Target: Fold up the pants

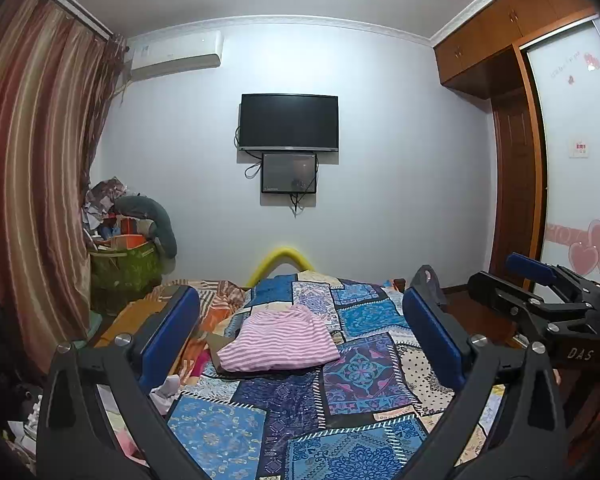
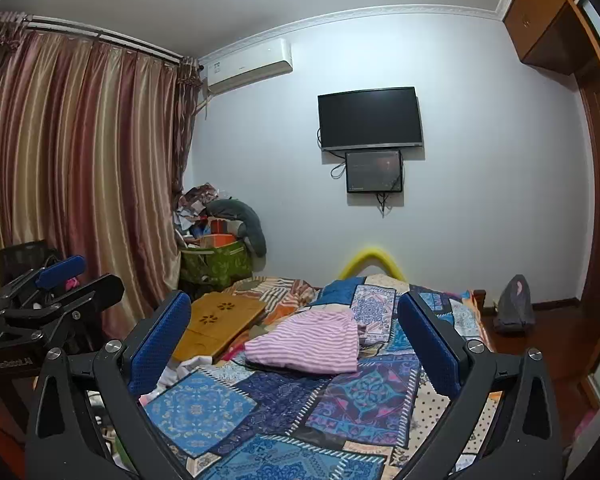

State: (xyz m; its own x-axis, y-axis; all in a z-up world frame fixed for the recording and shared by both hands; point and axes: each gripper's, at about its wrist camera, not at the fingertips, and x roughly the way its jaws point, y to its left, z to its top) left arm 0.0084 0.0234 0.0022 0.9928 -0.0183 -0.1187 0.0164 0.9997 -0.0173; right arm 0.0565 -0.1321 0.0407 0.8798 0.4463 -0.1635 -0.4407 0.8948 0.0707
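Note:
The pink-and-white striped pants [image 1: 282,340] lie folded into a compact stack on the patchwork bedspread [image 1: 284,412], in the middle of the bed. They also show in the right wrist view [image 2: 312,342]. My left gripper [image 1: 300,332] is open and empty, held above the bed nearer than the pants. My right gripper [image 2: 296,338] is open and empty too, raised over the bed's near part. The right gripper shows at the right edge of the left wrist view [image 1: 540,292]. The left gripper shows at the left edge of the right wrist view [image 2: 56,284].
A wooden lap tray [image 2: 216,324] lies on the bed left of the pants. A green storage bin [image 2: 216,264] piled with items stands by the striped curtain [image 2: 80,168]. A TV [image 2: 370,118] hangs on the far wall. A wardrobe [image 1: 516,184] stands at right, a dark bag [image 2: 514,308] on the floor.

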